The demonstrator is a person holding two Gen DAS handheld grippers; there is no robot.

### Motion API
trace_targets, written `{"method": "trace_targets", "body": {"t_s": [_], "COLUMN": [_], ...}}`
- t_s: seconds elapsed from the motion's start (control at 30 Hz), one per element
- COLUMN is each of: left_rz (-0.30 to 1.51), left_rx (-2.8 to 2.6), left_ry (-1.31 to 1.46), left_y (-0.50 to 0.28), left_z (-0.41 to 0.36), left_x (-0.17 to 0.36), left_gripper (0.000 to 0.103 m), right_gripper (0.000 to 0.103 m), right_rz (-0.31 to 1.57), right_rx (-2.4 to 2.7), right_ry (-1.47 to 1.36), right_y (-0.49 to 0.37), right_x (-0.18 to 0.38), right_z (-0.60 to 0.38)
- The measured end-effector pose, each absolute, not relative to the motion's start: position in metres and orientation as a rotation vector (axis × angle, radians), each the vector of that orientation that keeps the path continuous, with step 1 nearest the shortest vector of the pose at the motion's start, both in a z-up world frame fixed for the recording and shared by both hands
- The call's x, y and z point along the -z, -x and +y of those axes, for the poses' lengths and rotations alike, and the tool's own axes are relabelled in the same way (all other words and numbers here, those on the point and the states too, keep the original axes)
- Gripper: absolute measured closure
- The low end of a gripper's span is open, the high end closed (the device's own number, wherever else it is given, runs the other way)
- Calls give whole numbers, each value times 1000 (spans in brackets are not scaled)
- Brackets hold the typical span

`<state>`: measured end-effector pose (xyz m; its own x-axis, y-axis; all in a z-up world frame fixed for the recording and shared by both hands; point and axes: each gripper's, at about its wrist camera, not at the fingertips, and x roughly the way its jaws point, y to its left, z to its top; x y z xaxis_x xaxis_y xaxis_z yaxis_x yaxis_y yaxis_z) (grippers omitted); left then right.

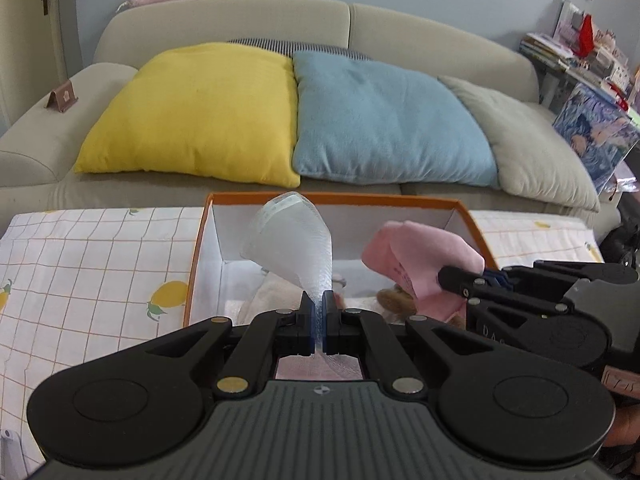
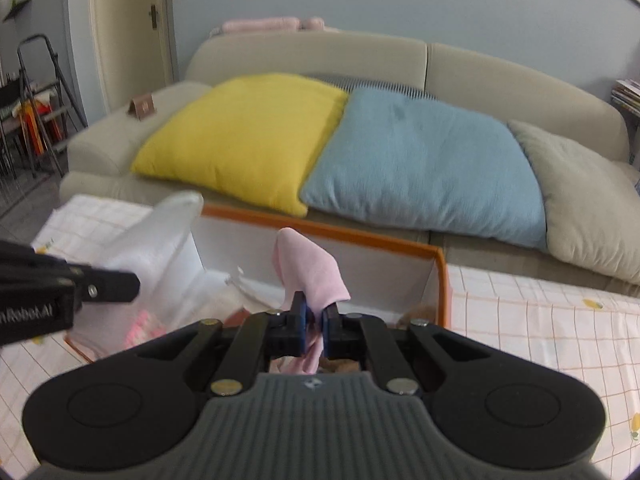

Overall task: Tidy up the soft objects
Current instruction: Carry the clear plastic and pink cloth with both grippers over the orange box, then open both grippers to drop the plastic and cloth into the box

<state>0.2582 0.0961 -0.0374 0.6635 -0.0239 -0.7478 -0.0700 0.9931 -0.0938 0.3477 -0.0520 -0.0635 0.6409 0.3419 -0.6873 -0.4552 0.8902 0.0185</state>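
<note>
Beige sofa [image 1: 420, 28] took up most of the background, with yellow [image 1: 196, 112], blue [image 1: 384, 120] and grey-green [image 1: 536, 148] cushions lined up side by side on the seat. Lemon-print checked cloth [image 1: 80, 272] covered the near surface. Cluttered bookshelf [image 1: 576, 60] sat off right, stepladder [image 2: 40, 92] far left.

The floor of the orange-rimmed box [image 1: 460, 203] is largely hidden behind the gripper bodies at the bottom of both frames. A brown furry item [image 1: 394, 300] is seen only in part, so its kind cannot be told. The right wrist view is blurred throughout. The shelf clutter [image 1: 580, 60] is cut off at the right edge.
</note>
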Motion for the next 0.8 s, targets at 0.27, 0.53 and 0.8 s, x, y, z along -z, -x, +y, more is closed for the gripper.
{"method": "trace_targets", "body": {"t_s": [0.27, 0.53, 0.8], "left_rz": [938, 927, 813], "left_rx": [-40, -43, -30], "left_ry": [89, 88, 75], "left_y": [-277, -274, -254], "left_z": [105, 106, 92], "left_x": [68, 72, 34], "left_gripper": [100, 66, 32], "right_gripper": [70, 44, 27], "right_rz": [804, 760, 796], "right_rx": [-423, -415, -400], "right_ry": [215, 179, 95], "right_y": [-345, -323, -302], "right_x": [86, 68, 59], "right_z": [-52, -74, -104]}}
